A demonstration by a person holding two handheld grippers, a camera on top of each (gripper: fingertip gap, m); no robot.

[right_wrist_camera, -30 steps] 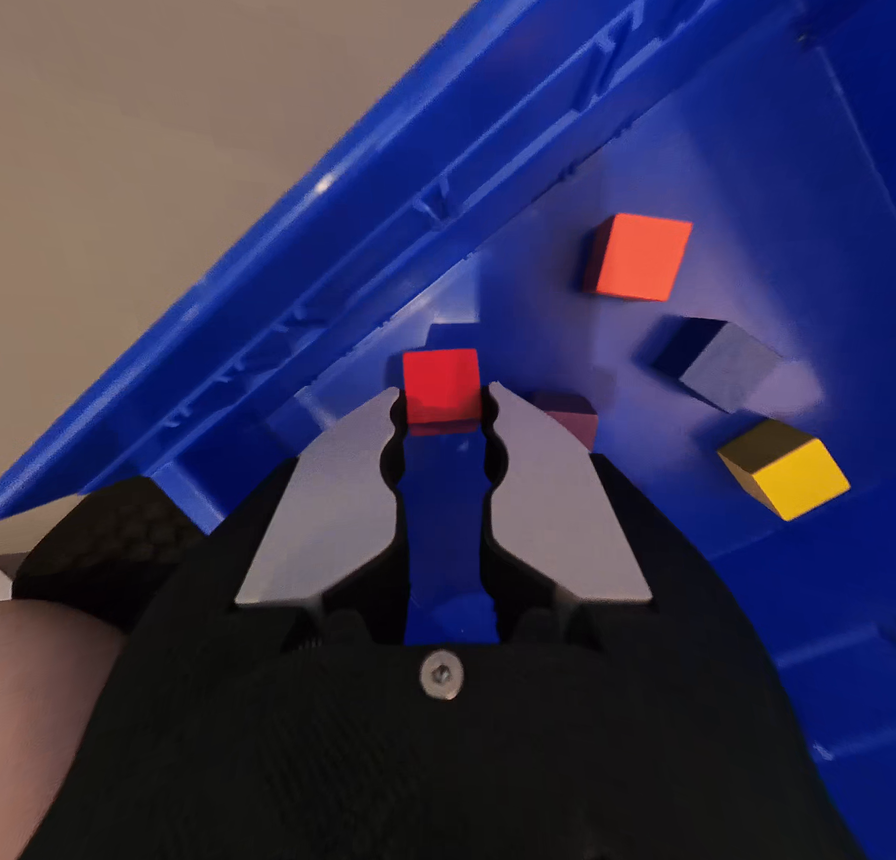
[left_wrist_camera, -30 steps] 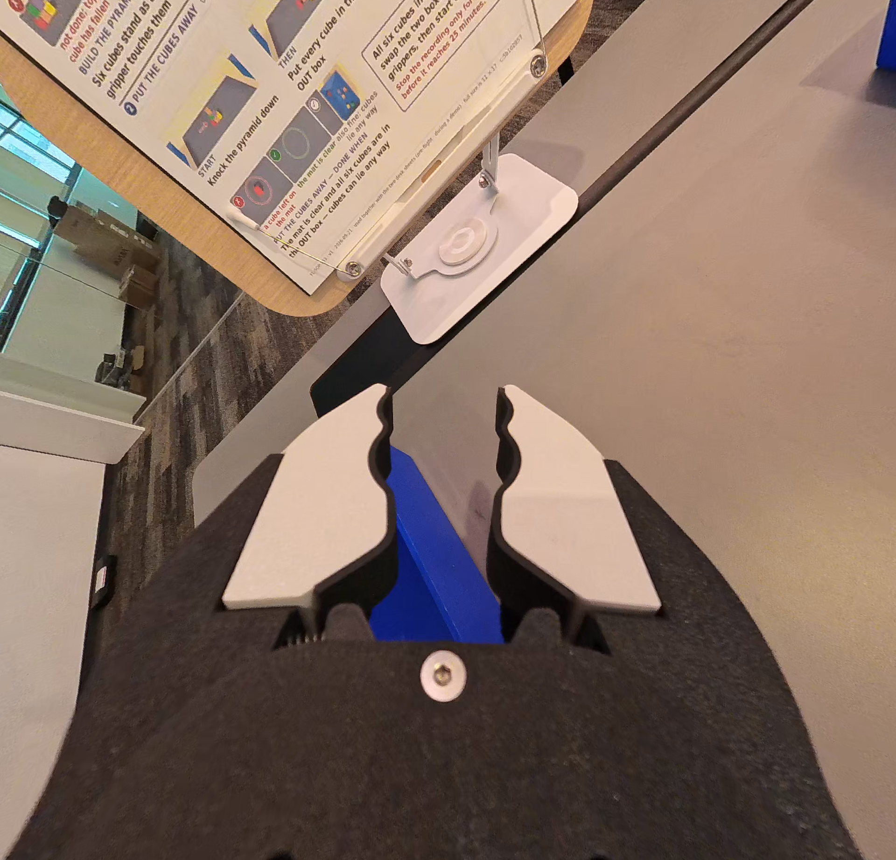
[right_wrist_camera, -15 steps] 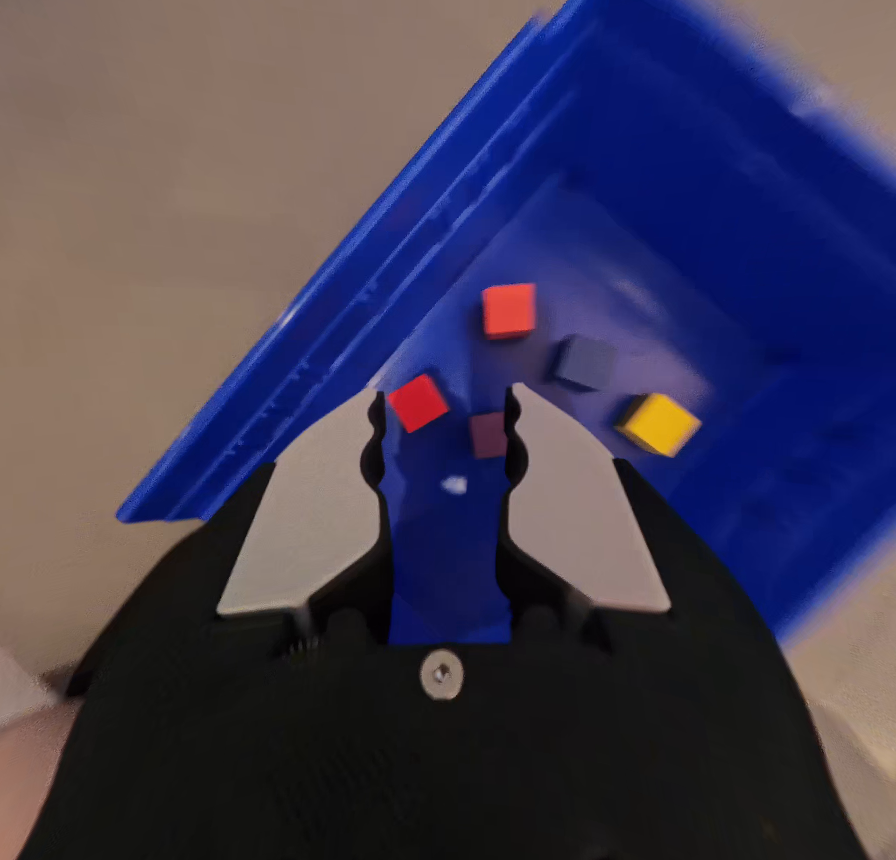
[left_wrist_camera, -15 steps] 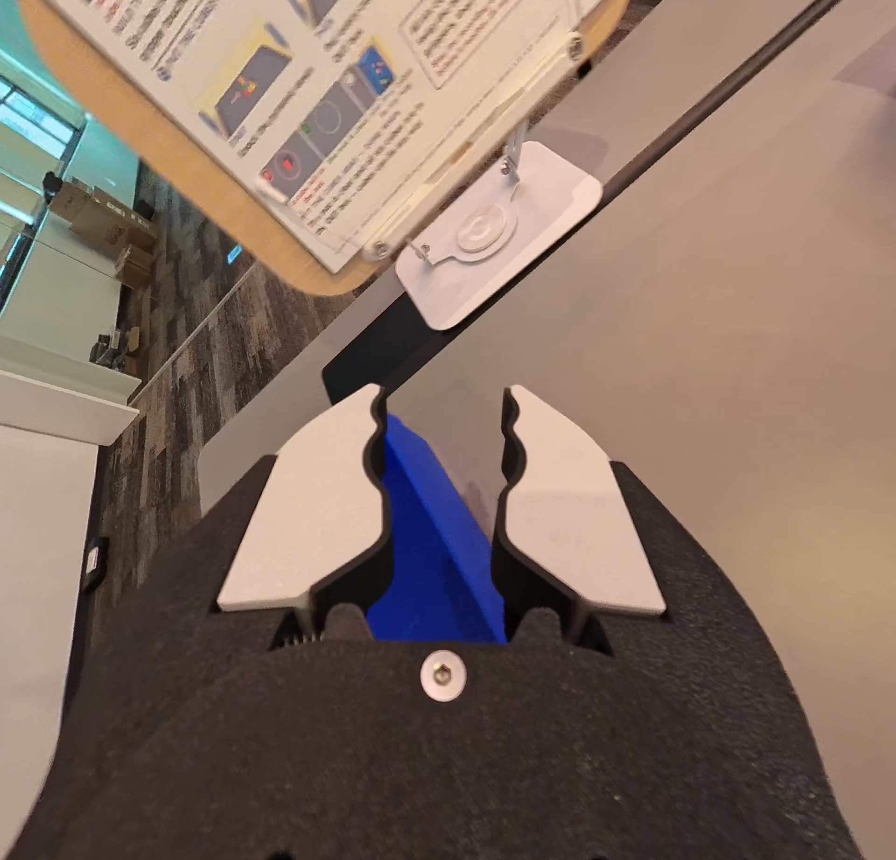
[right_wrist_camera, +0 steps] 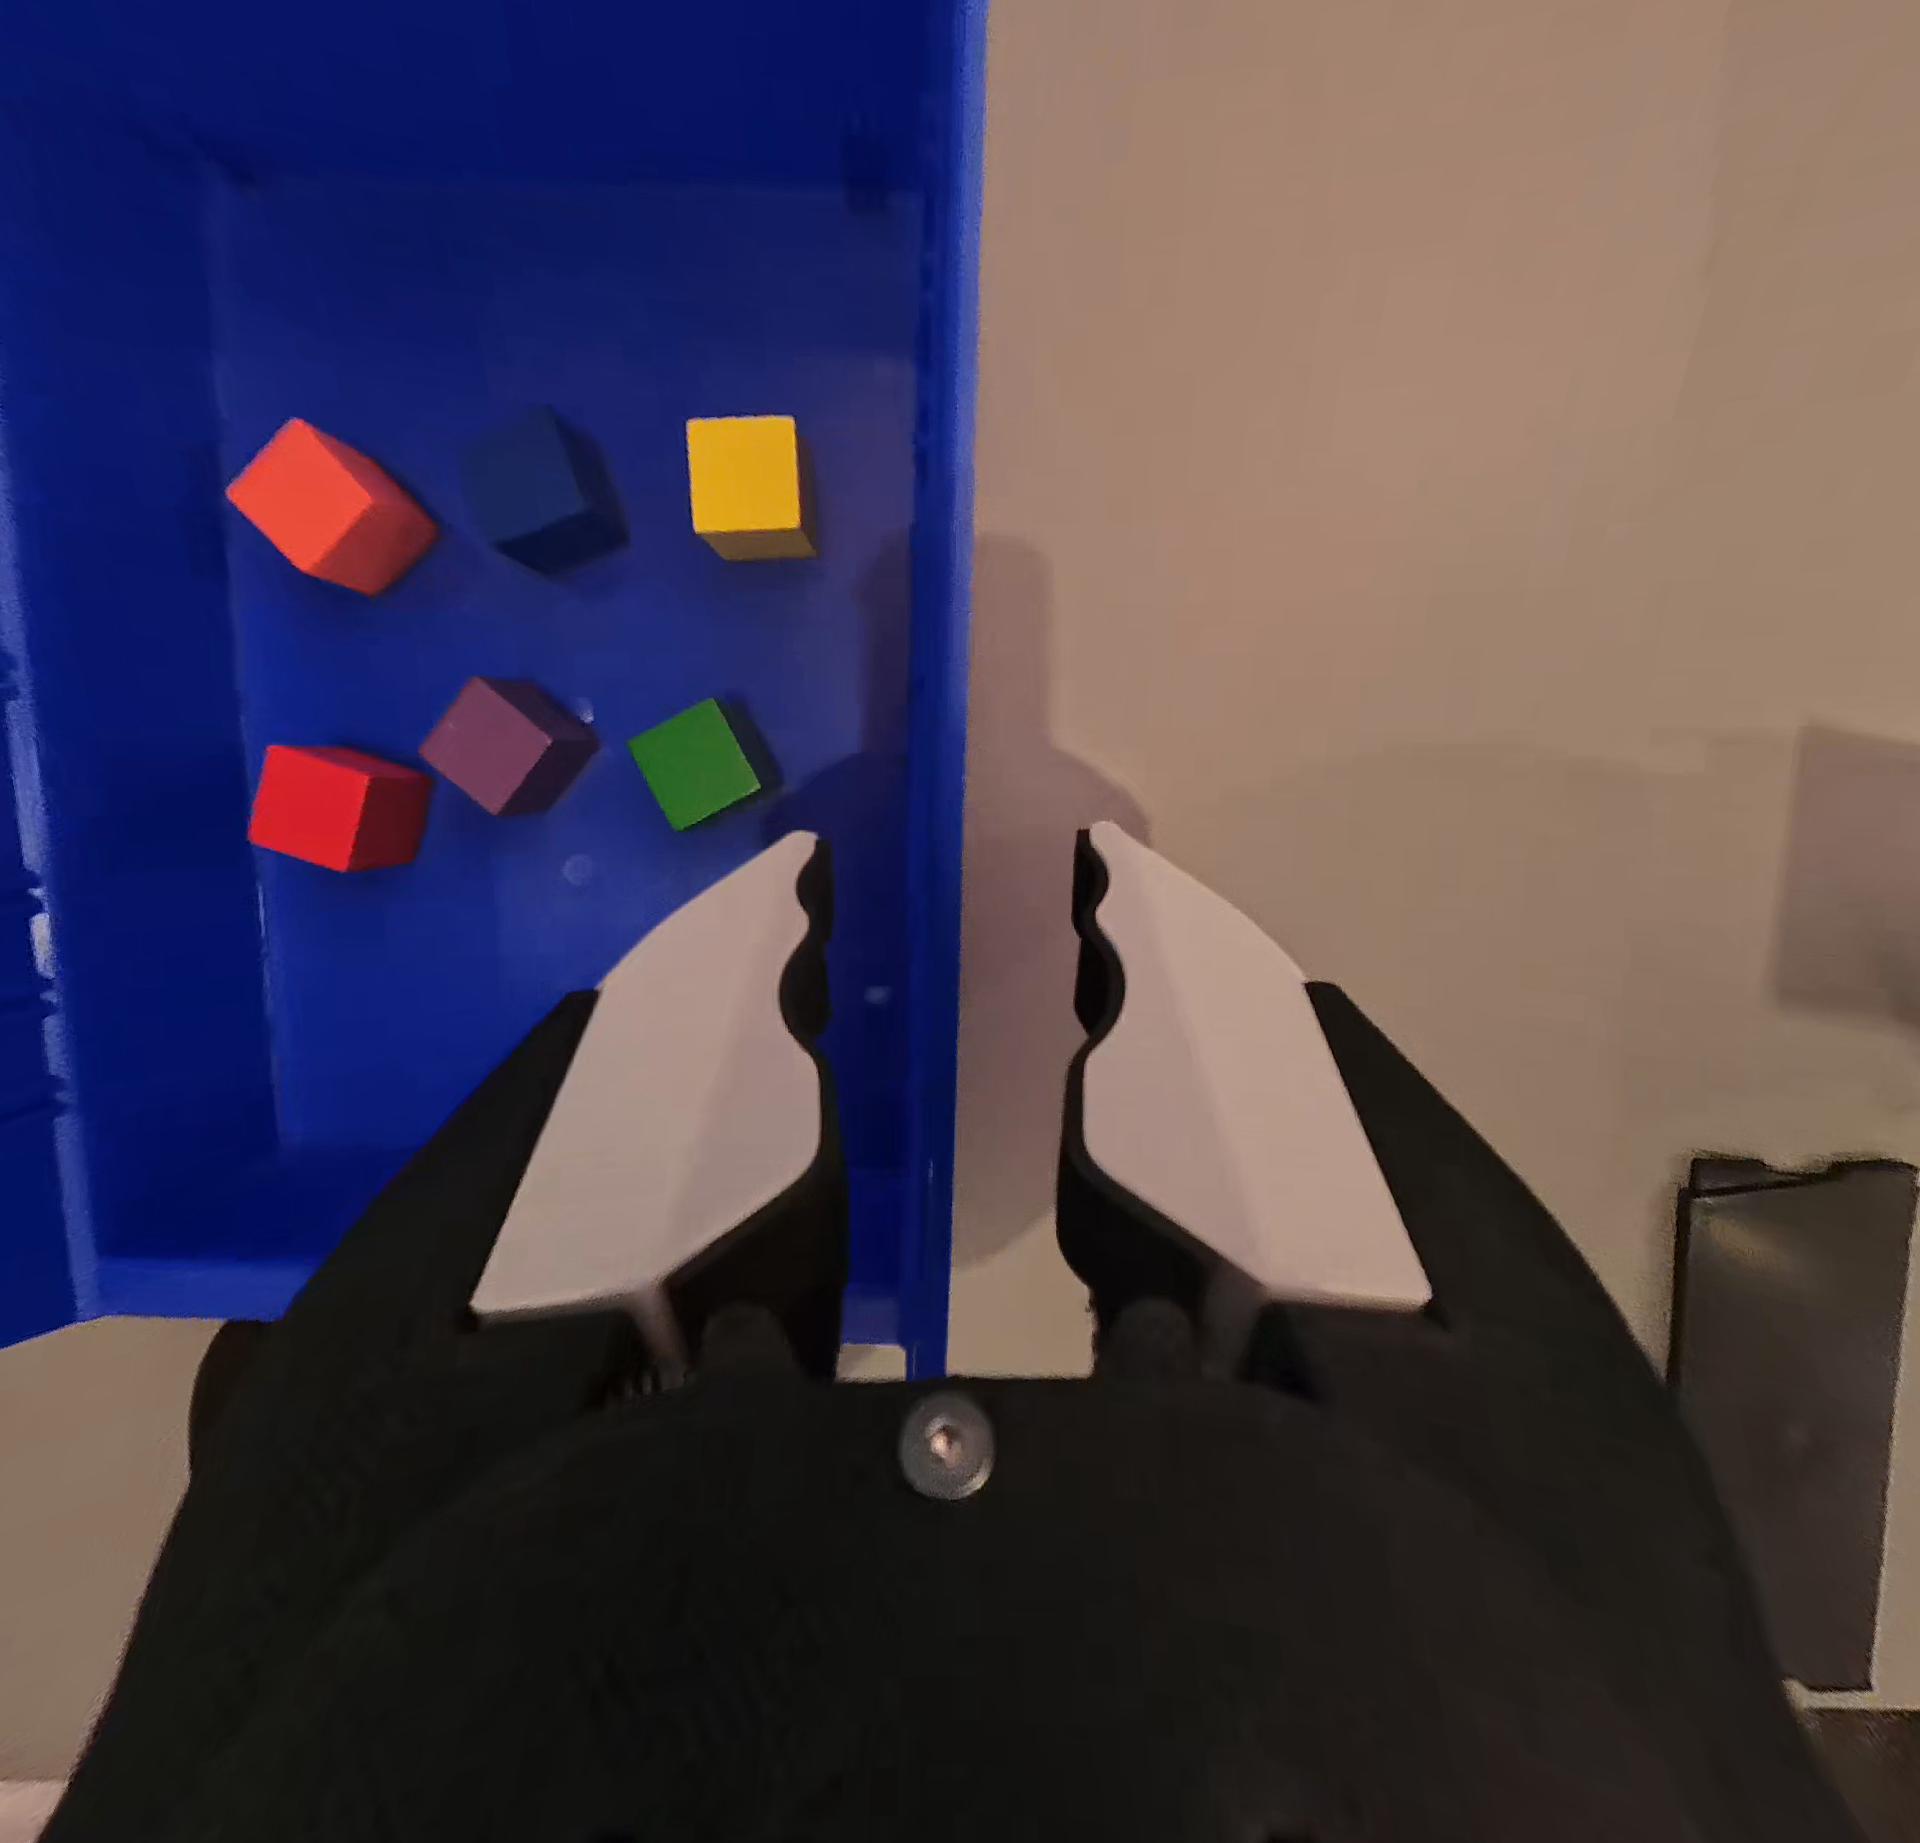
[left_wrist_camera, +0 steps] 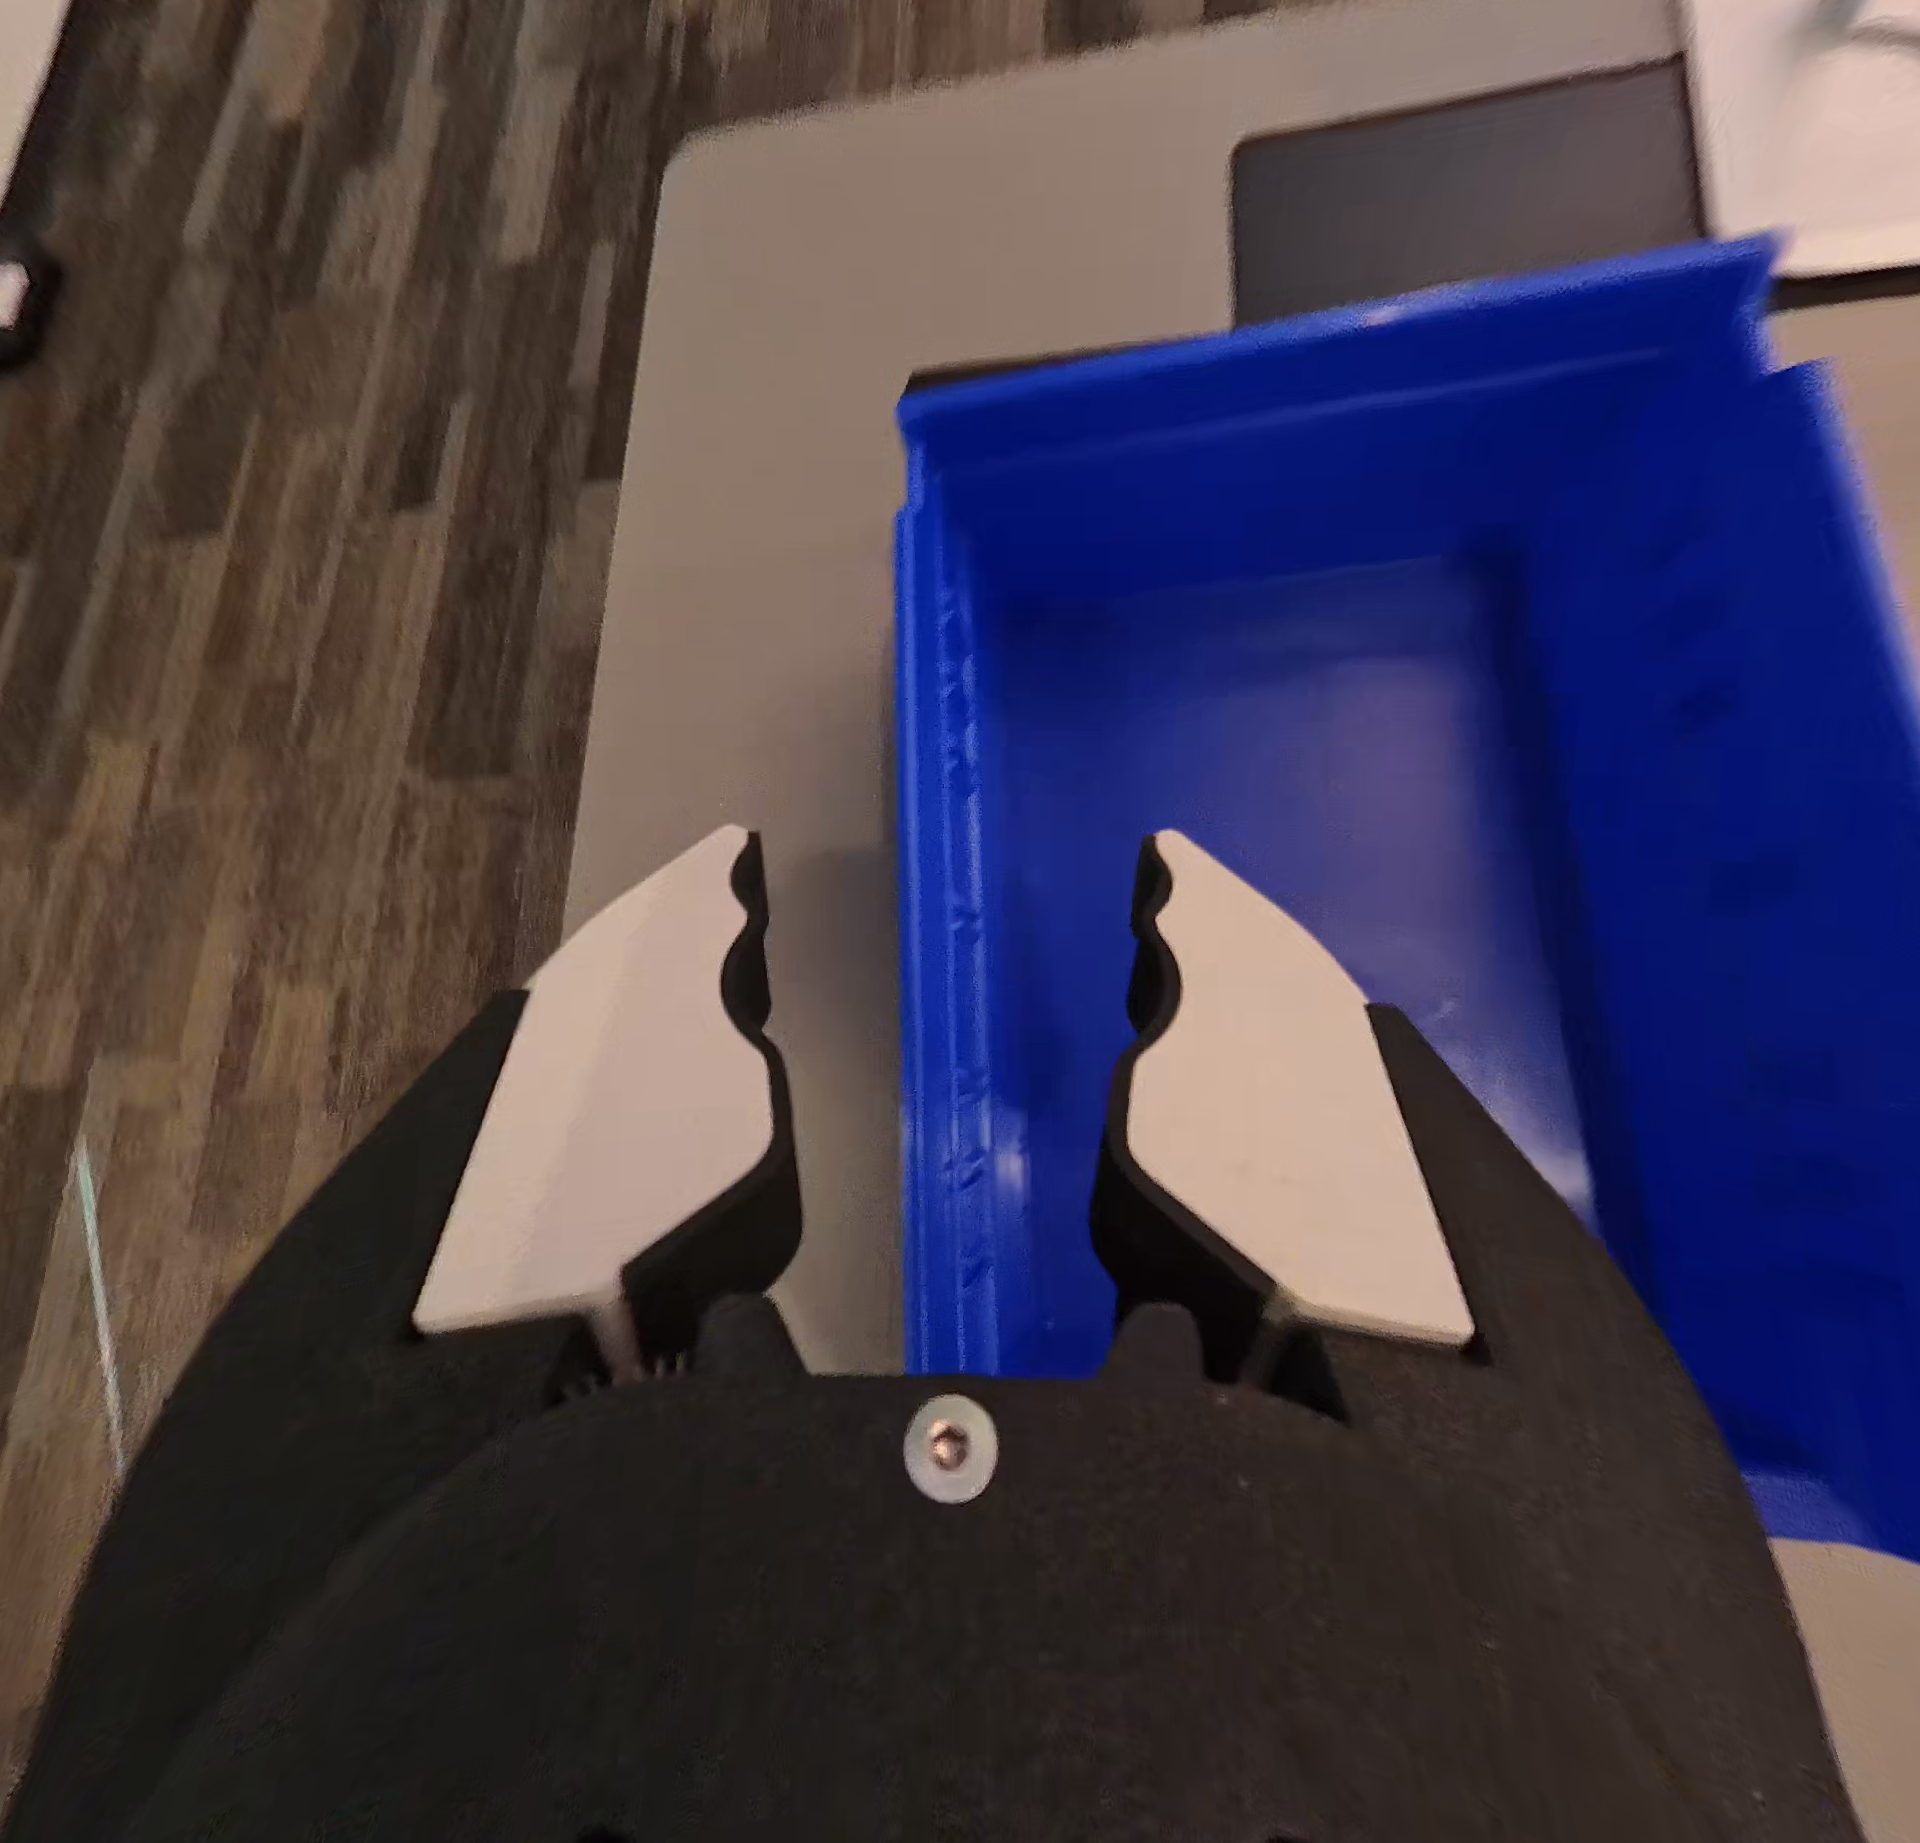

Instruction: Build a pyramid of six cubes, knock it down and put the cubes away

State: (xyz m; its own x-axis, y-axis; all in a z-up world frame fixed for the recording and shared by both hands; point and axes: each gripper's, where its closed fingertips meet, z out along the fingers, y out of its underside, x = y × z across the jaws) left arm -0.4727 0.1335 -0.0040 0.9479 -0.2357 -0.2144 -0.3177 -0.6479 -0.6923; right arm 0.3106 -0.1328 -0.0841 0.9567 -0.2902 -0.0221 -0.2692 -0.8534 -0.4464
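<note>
In the right wrist view a blue box (right_wrist_camera: pixel 940 546) holds several cubes: orange (right_wrist_camera: pixel 322 505), dark blue (right_wrist_camera: pixel 540 489), yellow (right_wrist_camera: pixel 743 479), red (right_wrist_camera: pixel 332 806), purple (right_wrist_camera: pixel 504 744) and green (right_wrist_camera: pixel 694 763). My right gripper (right_wrist_camera: pixel 951 848) is open and straddles the box's right wall without touching it. In the left wrist view a second blue box (left_wrist_camera: pixel 935 754) has no cubes in it. My left gripper (left_wrist_camera: pixel 948 858) is open wide and straddles this box's left wall, with a gap on both sides.
The grey table (left_wrist_camera: pixel 779 443) ends at the left over a wood-patterned floor (left_wrist_camera: pixel 260 546). A dark mat (left_wrist_camera: pixel 1455 193) and a white stand base (left_wrist_camera: pixel 1808 79) lie beyond the empty box. A dark object (right_wrist_camera: pixel 1787 1378) sits right of the right gripper. Across from one pair of fingers to the other is roughly 85 centimetres.
My right gripper let go of the red cube in the box, pulled back and moved over the box's right wall. My left gripper swung from facing the sign stand down to the empty box and opened wider.
</note>
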